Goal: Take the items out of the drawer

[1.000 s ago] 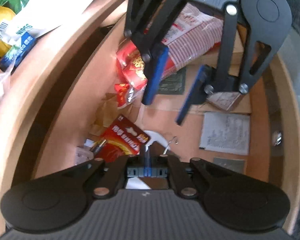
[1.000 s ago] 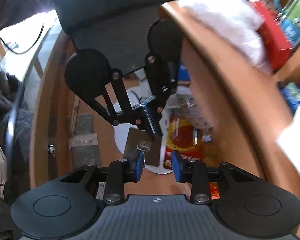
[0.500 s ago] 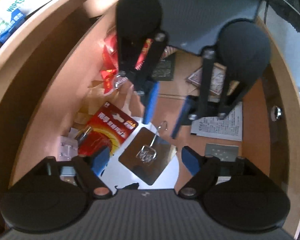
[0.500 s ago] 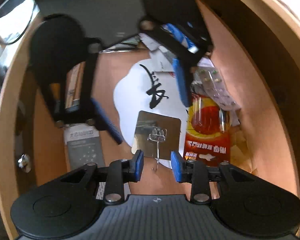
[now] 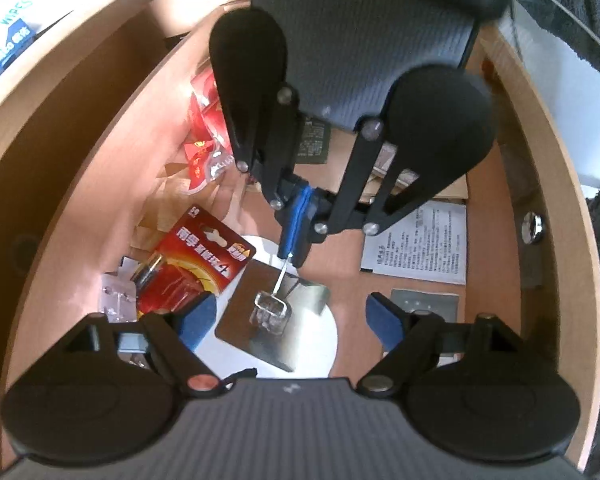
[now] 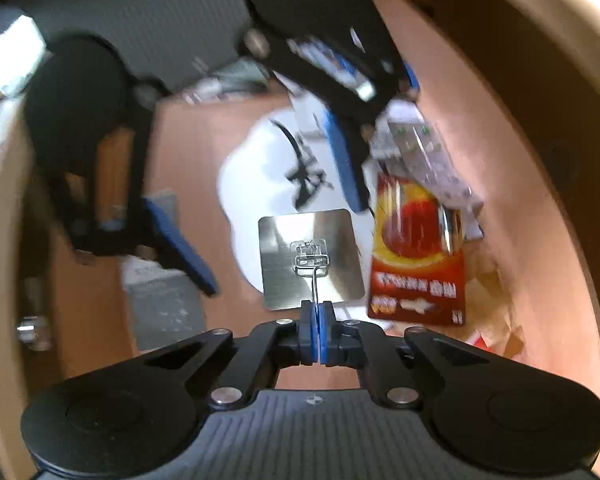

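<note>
Both grippers reach into an open wooden drawer (image 5: 112, 128). A square shiny metal adhesive hook plate (image 5: 272, 320) lies on a white round paper (image 5: 320, 344); it also shows in the right wrist view (image 6: 310, 258). My right gripper (image 6: 316, 338) is shut on the plate's thin wire hook (image 6: 314, 286); in the left wrist view its blue pads (image 5: 296, 228) pinch the wire. My left gripper (image 5: 286, 320) is open, its fingers on either side of the plate, just above it.
A red battery pack (image 5: 196, 264) lies left of the plate, with clear plastic clips (image 5: 118, 300) and red packets (image 5: 204, 148) beyond. A printed leaflet (image 5: 420, 248), a grey card (image 5: 424, 306) and a drawer knob (image 5: 534, 230) lie to the right.
My right gripper has moved in and closed on the wire hook. My left gripper has opened wide and now straddles the plate.
</note>
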### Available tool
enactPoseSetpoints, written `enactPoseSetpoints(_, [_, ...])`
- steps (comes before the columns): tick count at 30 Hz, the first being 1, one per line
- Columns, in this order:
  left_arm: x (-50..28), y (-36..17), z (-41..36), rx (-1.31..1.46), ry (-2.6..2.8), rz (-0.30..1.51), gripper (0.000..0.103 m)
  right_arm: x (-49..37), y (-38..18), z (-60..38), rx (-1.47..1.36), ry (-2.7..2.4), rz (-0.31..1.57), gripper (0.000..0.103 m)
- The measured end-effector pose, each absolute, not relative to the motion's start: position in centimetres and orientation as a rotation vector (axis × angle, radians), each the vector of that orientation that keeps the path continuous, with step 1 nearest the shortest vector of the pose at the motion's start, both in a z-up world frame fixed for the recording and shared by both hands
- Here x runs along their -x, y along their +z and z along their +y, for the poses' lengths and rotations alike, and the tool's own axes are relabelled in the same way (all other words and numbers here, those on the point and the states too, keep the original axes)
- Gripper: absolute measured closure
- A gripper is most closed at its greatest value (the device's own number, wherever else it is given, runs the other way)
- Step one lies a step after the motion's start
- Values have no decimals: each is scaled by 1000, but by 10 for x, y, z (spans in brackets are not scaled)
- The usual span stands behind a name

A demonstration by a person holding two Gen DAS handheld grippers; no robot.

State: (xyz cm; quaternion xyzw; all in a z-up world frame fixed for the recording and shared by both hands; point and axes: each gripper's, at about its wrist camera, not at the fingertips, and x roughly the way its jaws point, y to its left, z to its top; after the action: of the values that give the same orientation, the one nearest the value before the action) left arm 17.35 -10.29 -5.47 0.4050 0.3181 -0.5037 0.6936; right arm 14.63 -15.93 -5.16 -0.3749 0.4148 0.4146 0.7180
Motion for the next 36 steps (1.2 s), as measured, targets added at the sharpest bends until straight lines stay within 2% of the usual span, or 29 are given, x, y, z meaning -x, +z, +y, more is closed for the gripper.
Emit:
enactPoseSetpoints(9, [-166, -55, -101, -916, -1137, 645, 10, -128, -21, -183, 750, 1007, 796, 102])
enactPoseSetpoints(14, [-166, -52, -100, -914, -1126, 610, 10, -129, -2, -189, 655, 1030, 754, 102])
enactPoseSetpoints(18, [-166, -44, -98, -892, -1116, 583, 11, -132, -5, -188, 681, 1009, 778, 102])
enactPoseSetpoints(20, [-170, -41, -97, -865, -1110, 603, 20, -133, -5, -187, 683, 1012, 782, 102])
enactPoseSetpoints(21, [-173, -40, -97, -852, -1111, 628, 32, -133, -4, -186, 681, 1014, 780, 102])
enactPoseSetpoints(22, [-176, -39, -97, -839, -1112, 652, 35, -133, -2, -185, 678, 1017, 776, 102])
enactPoseSetpoints(36, [-168, -37, -94, -890, -1117, 592, 41, -145, 13, -180, 667, 1012, 741, 102])
